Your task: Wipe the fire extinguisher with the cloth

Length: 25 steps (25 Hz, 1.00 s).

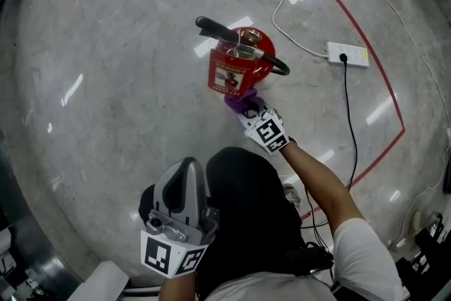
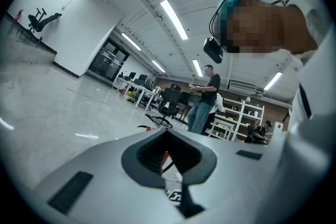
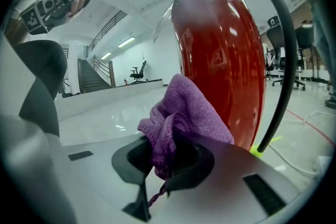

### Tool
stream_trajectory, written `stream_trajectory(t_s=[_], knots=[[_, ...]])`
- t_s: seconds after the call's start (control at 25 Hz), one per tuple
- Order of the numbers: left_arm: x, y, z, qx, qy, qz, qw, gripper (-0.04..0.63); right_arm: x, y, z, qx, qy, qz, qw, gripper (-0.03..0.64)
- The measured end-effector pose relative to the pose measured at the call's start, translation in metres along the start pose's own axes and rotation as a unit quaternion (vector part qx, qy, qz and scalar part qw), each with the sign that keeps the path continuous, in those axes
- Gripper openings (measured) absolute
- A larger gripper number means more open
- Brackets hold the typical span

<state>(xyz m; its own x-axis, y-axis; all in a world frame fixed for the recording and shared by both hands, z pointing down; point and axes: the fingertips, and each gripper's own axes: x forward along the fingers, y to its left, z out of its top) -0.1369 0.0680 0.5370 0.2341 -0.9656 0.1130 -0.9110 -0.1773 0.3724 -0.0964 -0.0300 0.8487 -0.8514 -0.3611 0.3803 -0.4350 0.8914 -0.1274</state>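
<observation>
The floor (image 1: 106,81) is the largest thing here: pale, glossy stone in a big open hall lit by ceiling strip lights. There are desks, office chairs and shelves far off, where a person (image 2: 205,97) stands in the left gripper view. There is no raised surface; everything sits on the floor.

The fire extinguisher (image 1: 239,63) stands upright on the floor ahead of the person, its long axis vertical. Its black hose (image 1: 278,67) curves round the right side and its label faces the person. In the right gripper view the red body (image 3: 226,60) rises just ahead and to the right of the tongs, filling much of the frame.

A red tape line (image 1: 366,46) runs across the floor to the right. Beside it lies a white power strip (image 1: 347,54), well apart from the extinguisher.

The left tongs (image 1: 189,164) hang back close to the person's body, well apart from the extinguisher. Their jaws are together with nothing between them (image 2: 170,157).

The right tongs (image 1: 252,111) are by far the nearer of the 2, reaching to the near, lower side of the red body. They are clamped (image 3: 167,162) on the purple cloth (image 3: 184,113).

The cloth (image 1: 239,103) bunches out of the jaws and appears to press against the red wall below the label. Wiping looks under way, and I judge the stroke would run along the upright body or round it.
</observation>
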Motion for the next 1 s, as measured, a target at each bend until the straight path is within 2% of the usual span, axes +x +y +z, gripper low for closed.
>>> stream_trajectory(t_s=[0.36, 0.52, 0.76, 1.0], knots=[[0.0, 0.005, -0.022, -0.018, 0.022, 0.008, 0.9996, 0.005, 0.02, -0.007, -0.05, 0.039, 0.037, 0.0, 0.999, 0.049], [0.01, -0.001, -0.034, -0.024, 0.031, -0.004, 0.9992, 0.004, 0.027, -0.011, -0.064, 0.049, 0.051, -0.006, 0.998, 0.049], [0.019, -0.009, -0.035, -0.021, 0.033, -0.016, 0.9991, 0.004, 0.032, -0.016, -0.085, 0.057, 0.07, -0.01, 0.996, 0.049], [0.02, -0.002, -0.037, -0.023, 0.034, -0.011, 0.9991, 0.005, 0.034, -0.019, -0.101, 0.068, 0.082, -0.015, 0.994, 0.049]])
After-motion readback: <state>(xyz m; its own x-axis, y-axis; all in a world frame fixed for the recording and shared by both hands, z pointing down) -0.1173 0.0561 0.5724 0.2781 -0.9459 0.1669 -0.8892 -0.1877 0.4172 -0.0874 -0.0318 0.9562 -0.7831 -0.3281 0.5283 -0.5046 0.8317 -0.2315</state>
